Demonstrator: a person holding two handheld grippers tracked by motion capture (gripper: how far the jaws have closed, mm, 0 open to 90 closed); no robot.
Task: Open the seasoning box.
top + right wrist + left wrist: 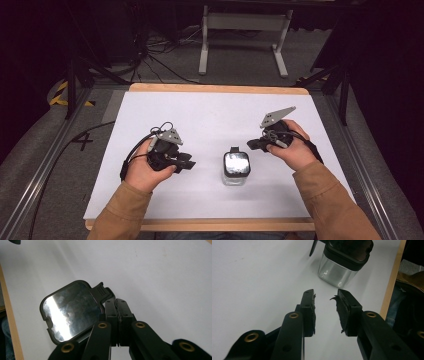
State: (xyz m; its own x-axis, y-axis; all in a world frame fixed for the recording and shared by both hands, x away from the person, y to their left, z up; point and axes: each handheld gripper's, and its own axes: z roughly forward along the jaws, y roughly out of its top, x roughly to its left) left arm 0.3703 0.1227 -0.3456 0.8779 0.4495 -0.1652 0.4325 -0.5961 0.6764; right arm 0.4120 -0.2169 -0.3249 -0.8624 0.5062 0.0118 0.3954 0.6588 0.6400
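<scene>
A small clear square container point(236, 169) with a black-rimmed, shiny lid stands upright on the white table sheet point(210, 117), near the front middle. My left gripper point(189, 164) hovers to its left, jaws pointing at it. In the left gripper view that gripper point(325, 298) is open and holds nothing, and the container point(340, 267) sits a short way beyond its tips. My right gripper point(250, 145) is just right of the container's far corner. In the right gripper view it point(119, 301) is shut with nothing between its pads, close beside the lid point(71, 311) and its black latch tab point(101, 291).
The wooden table edge point(215, 88) frames the white sheet, and a wooden front edge point(392, 281) lies close to the container. A white metal stand point(245, 35) and cables point(150, 55) are on the floor beyond the table. Brown sleeves point(335, 202) come in from the bottom.
</scene>
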